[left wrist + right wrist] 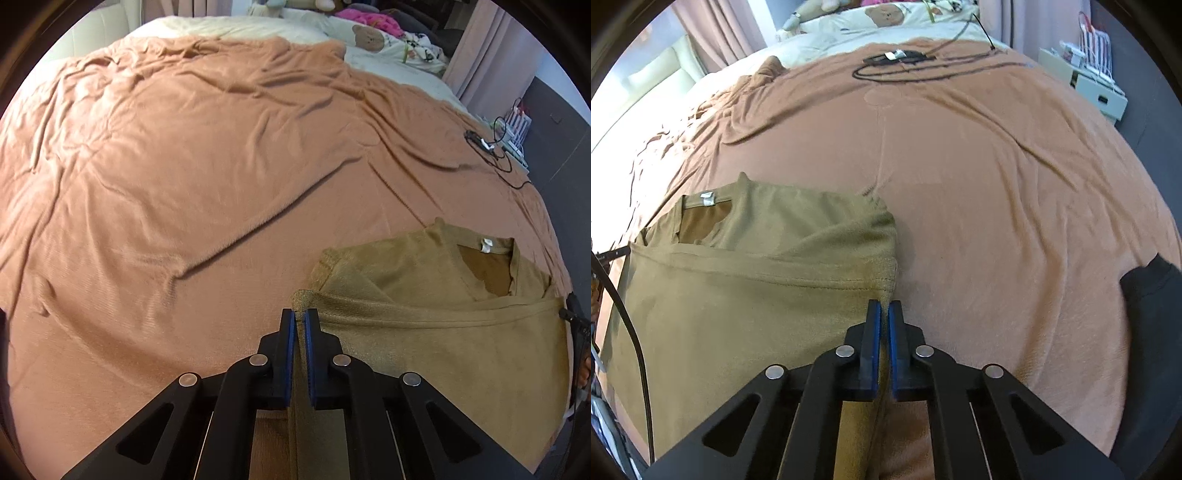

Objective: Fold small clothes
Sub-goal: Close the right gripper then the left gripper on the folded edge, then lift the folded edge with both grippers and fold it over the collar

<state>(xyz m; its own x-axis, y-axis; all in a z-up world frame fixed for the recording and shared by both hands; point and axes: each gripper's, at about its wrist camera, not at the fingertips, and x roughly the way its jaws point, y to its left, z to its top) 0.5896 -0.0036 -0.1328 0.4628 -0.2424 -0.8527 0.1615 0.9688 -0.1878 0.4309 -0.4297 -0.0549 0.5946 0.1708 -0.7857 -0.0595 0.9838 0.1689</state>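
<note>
An olive-brown small shirt (436, 332) lies on the orange bedspread (184, 166), its lower part folded up over the neck opening with the white label (487, 245). My left gripper (300, 317) is shut on the shirt's left folded edge. In the right wrist view the same shirt (746, 295) lies at the left, its label (708, 198) showing. My right gripper (882, 308) is shut on the shirt's right folded edge. Both grippers hold the fabric low over the bed.
A black cable with a small device (487, 147) lies on the bedspread, also in the right wrist view (897, 59). A dark garment (1152, 314) lies at the right. Pillows and a bear-print cover (369, 37) sit at the head; a white box (1089, 85) stands beside the bed.
</note>
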